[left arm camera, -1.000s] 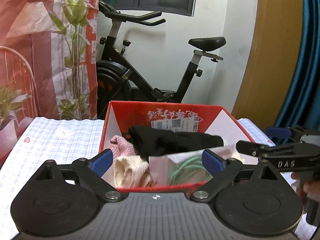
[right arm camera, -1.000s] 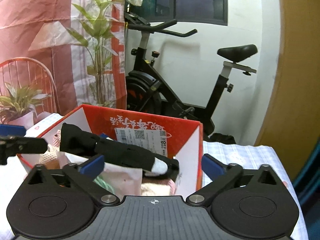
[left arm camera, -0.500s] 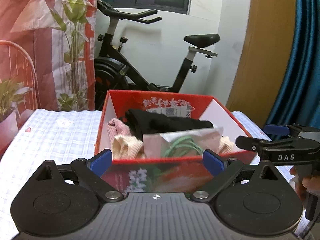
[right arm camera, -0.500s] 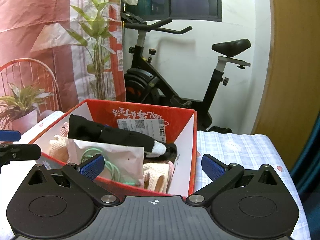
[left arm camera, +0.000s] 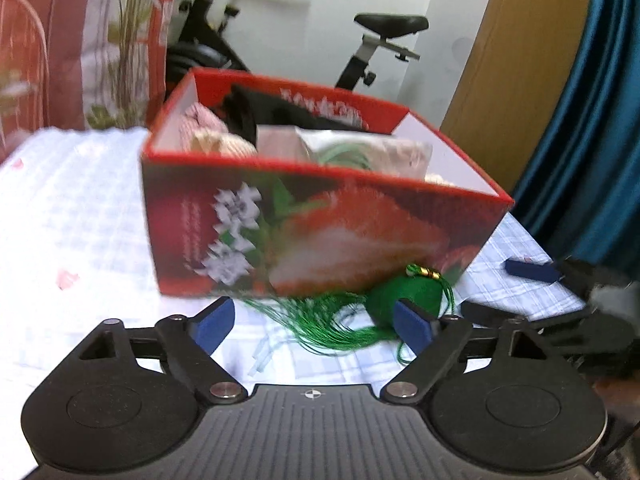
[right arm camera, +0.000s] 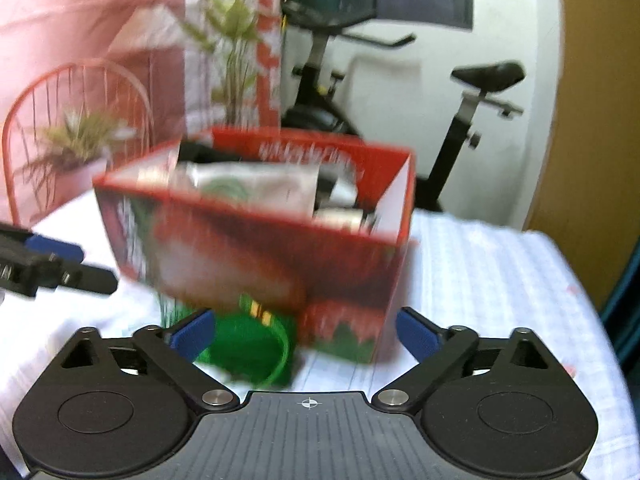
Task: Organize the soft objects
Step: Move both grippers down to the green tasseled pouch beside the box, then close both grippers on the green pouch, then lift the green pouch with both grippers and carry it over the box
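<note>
A red box (left arm camera: 320,216) stands on the white checked tablecloth (left arm camera: 80,208), holding pink and cream knits (left arm camera: 208,132), a black cloth and a clear bag of green cord (left arm camera: 344,152). In front of the box lies a green tasselled ornament (left arm camera: 400,294), its threads spread on the cloth. My left gripper (left arm camera: 312,324) hangs just above it, jaws closing, threads between the fingers, pads not pressing. In the right wrist view the ornament (right arm camera: 248,344) sits beside the left pad of my right gripper (right arm camera: 304,334), whose jaws are closing too without a grip. The box (right arm camera: 256,248) is blurred there.
An exercise bike (left arm camera: 372,36) stands behind the table by the white wall. A plant and red-and-pink curtain (right arm camera: 100,40) fill the left, a wooden door (left arm camera: 520,40) and blue curtain the right. Each gripper shows in the other's view: right (left arm camera: 486,287), left (right arm camera: 92,264).
Both grippers have dropped towards the tablecloth in front of the box. The box's printed front and the green ornament have come into view. Both pairs of jaws have narrowed a little.
</note>
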The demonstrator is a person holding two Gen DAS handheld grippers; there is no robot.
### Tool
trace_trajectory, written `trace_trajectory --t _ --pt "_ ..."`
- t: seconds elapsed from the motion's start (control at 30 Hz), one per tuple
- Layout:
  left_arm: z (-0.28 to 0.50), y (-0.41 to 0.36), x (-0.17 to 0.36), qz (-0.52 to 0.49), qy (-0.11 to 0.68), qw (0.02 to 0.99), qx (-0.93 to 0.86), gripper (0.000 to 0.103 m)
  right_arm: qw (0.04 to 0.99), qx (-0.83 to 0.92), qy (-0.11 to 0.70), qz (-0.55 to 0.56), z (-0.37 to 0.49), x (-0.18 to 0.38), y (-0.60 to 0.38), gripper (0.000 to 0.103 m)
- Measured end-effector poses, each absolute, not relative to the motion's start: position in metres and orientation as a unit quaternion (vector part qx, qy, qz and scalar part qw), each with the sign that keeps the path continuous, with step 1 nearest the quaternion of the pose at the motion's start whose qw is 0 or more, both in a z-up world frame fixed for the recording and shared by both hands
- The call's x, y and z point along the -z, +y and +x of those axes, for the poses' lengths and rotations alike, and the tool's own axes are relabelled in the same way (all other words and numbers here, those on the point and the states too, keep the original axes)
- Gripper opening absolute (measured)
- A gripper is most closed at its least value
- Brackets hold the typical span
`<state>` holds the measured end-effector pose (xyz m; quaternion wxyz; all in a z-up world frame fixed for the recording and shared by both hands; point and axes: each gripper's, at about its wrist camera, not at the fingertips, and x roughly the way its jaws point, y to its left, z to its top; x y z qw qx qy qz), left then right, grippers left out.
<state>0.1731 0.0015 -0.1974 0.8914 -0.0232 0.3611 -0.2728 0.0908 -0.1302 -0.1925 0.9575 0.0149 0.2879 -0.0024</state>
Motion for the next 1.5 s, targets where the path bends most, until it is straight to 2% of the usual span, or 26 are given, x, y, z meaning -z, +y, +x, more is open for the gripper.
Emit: trace_trajectory --t 0.07,0.4,0.5,0.53,0.6,0.63,0.67,1.1,1.5 --pt "0.176 -0.004 0.202 -0.035 0.369 0.887 0.277 0.087 0.953 -0.012 0.301 0.013 0.094 0.207 -0.126 0.081" --pt "0.201 -0.049 0.223 -0.079 0.404 0.854 0.317 0.087 0.945 -0.056 0.321 -0.008 0.118 0.24 -0.113 0.073" --pt "0.208 -0.058 0.231 -0.088 0.416 0.844 0.326 0.086 0.943 -0.068 0.324 -0.008 0.125 0.243 -0.111 0.066" --pt "0.21 -0.061 0.233 -0.09 0.419 0.841 0.329 0.083 0.943 -0.073 0.325 -0.007 0.128 0.244 -0.111 0.064" --pt "0.213 -0.065 0.238 -0.095 0.425 0.834 0.338 0.069 0.943 -0.083 0.321 -0.004 0.13 0.244 -0.109 0.062" --pt "0.214 -0.066 0.24 -0.097 0.428 0.831 0.342 0.058 0.944 -0.088 0.319 -0.003 0.131 0.245 -0.109 0.056" --pt "0.214 -0.068 0.242 -0.096 0.43 0.832 0.338 0.056 0.943 -0.096 0.318 -0.001 0.132 0.245 -0.107 0.054" --pt "0.204 -0.061 0.217 -0.093 0.404 0.841 0.349 0.055 0.948 -0.095 0.302 0.007 0.122 0.23 -0.106 0.051" --pt "0.185 -0.029 0.131 -0.111 0.326 0.868 0.358 0.054 0.965 -0.108 0.237 -0.015 0.107 0.146 -0.097 0.051"
